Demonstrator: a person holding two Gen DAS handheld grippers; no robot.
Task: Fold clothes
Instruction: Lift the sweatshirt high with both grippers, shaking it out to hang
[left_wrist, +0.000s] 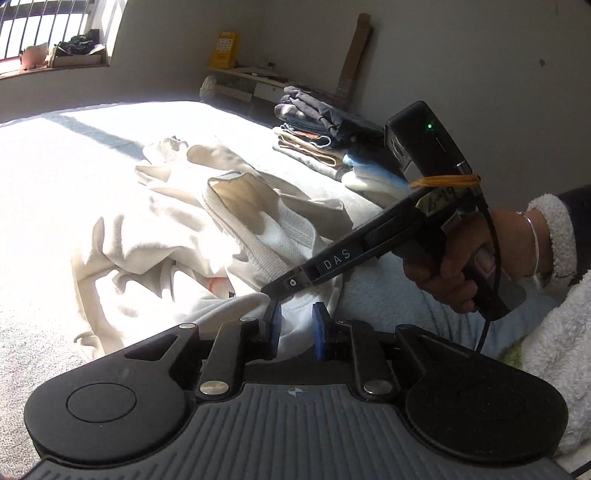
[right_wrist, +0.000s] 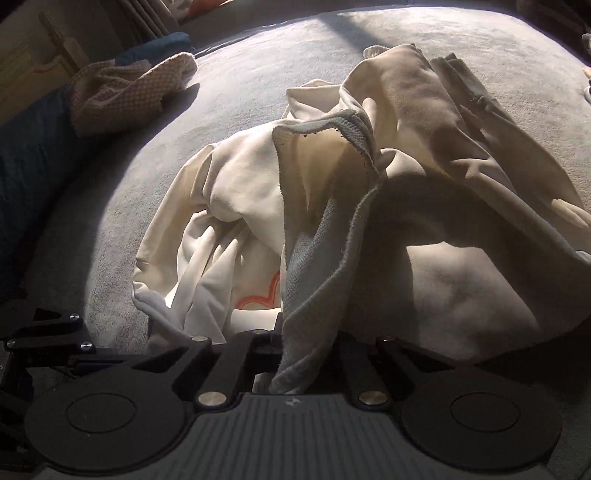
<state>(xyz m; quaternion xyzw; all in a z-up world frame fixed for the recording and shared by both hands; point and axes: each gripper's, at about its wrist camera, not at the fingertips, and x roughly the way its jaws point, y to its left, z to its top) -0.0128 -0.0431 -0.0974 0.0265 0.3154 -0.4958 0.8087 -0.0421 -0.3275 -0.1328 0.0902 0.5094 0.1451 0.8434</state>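
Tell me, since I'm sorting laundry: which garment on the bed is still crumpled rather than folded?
The cream sweatshirt, lying rumpled mid-bed; the darker clothes by the wall sit in a folded stack.

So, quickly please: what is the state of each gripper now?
Left gripper: jaws apart, cream garment between them, not pinched.
Right gripper: shut on the cream garment's ribbed edge.

A grey-covered bed (right_wrist: 295, 55) carries the laundry.
A crumpled cream garment (right_wrist: 369, 192) lies just ahead of the right fingers; folded clothes (left_wrist: 317, 140) are stacked far beyond the left fingers, a checked cloth (right_wrist: 125, 92) far left.
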